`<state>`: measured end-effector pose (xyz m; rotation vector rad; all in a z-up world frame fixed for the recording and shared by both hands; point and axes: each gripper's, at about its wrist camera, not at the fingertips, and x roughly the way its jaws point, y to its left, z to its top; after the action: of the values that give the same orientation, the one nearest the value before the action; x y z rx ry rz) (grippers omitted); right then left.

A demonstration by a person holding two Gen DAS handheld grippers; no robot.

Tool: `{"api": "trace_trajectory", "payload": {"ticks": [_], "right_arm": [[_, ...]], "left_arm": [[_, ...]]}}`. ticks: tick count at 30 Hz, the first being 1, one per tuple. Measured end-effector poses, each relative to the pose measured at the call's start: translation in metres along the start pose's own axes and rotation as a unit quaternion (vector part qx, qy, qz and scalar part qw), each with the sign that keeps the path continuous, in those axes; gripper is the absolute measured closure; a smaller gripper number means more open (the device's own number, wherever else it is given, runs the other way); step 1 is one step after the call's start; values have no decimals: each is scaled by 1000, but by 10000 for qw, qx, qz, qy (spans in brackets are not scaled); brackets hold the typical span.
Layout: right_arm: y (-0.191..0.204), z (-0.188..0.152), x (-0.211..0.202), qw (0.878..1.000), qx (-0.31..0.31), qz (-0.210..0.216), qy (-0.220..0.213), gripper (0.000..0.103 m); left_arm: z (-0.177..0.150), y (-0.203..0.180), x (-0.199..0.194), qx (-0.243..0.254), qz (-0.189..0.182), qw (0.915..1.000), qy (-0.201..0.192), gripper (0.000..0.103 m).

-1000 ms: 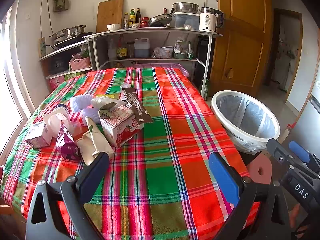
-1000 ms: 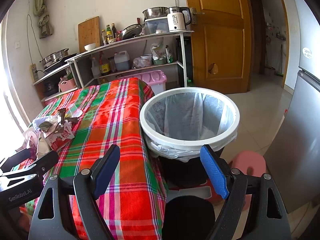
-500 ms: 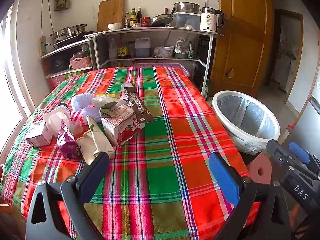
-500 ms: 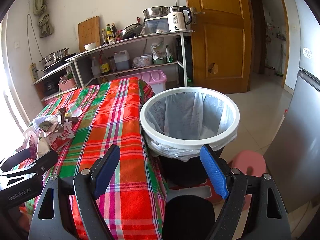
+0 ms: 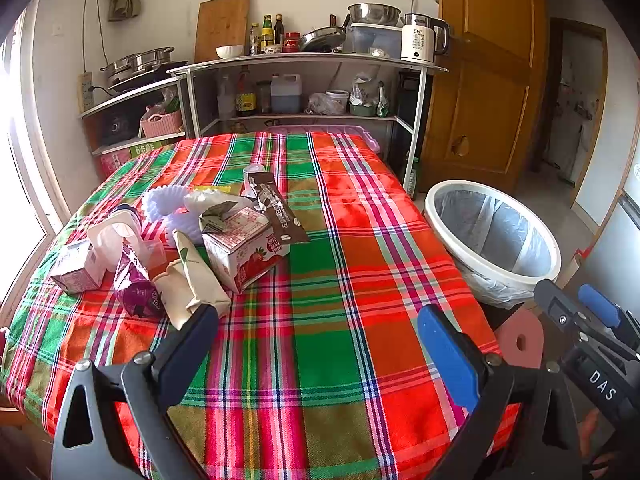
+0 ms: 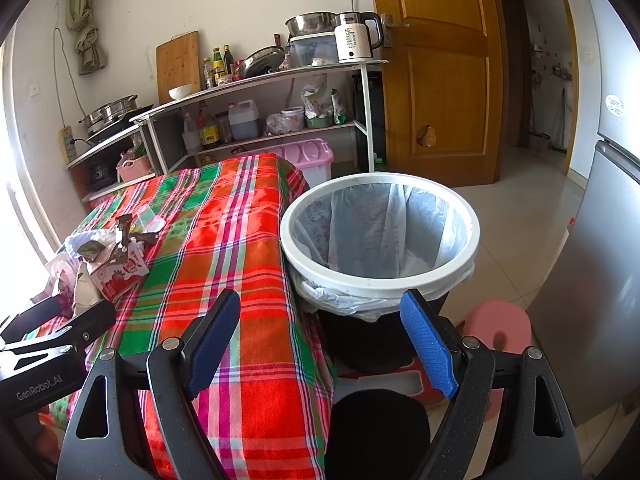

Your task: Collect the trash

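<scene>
A pile of trash lies on the left part of the plaid table: a strawberry milk carton, a brown wrapper, a beige paper bag, a purple packet, a small purple-white carton and white paper cups. The carton also shows in the right wrist view. A white-rimmed bin with a clear liner stands right of the table. My left gripper is open and empty above the table's near edge. My right gripper is open and empty, in front of the bin.
A pink stool stands on the floor beside the bin. Metal shelves with bottles, pots and a kettle line the far wall. A wooden door is at the right, a fridge at the far right.
</scene>
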<state>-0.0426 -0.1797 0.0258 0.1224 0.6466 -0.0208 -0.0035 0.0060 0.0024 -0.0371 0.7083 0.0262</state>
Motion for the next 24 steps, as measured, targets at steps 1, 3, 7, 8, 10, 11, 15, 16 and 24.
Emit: {"api": "trace_trajectory", "payload": {"ticks": [1, 3, 7, 8, 10, 11, 15, 16, 24], "right_arm": [[0, 0, 0, 10000, 1, -3, -1, 21], [0, 0, 0, 10000, 4, 0, -2, 21], [0, 0, 0, 10000, -1, 1, -4, 21], [1, 0, 0, 10000, -4, 0, -7, 21], [0, 0, 0, 10000, -3, 4, -8, 21], [1, 0, 0, 10000, -6, 4, -10, 21], [1, 1, 0, 10000, -7, 1, -8, 21], [1, 1, 0, 10000, -8, -1, -4, 21], [2, 1, 0, 10000, -10, -6, -2, 21]], "left_arm": [[0, 0, 0, 4, -6, 10000, -2, 2], [0, 0, 0, -5, -4, 10000, -1, 2], [0, 0, 0, -7, -6, 10000, -11, 2], [0, 0, -1, -6, -6, 10000, -12, 2], [0, 0, -1, -12, 1, 10000, -17, 2], [0, 1, -1, -12, -1, 10000, -18, 2], [0, 1, -1, -14, 1, 10000, -16, 2], [0, 1, -1, -15, 2, 10000, -22, 2], [0, 1, -1, -11, 13, 10000, -32, 2]]}}
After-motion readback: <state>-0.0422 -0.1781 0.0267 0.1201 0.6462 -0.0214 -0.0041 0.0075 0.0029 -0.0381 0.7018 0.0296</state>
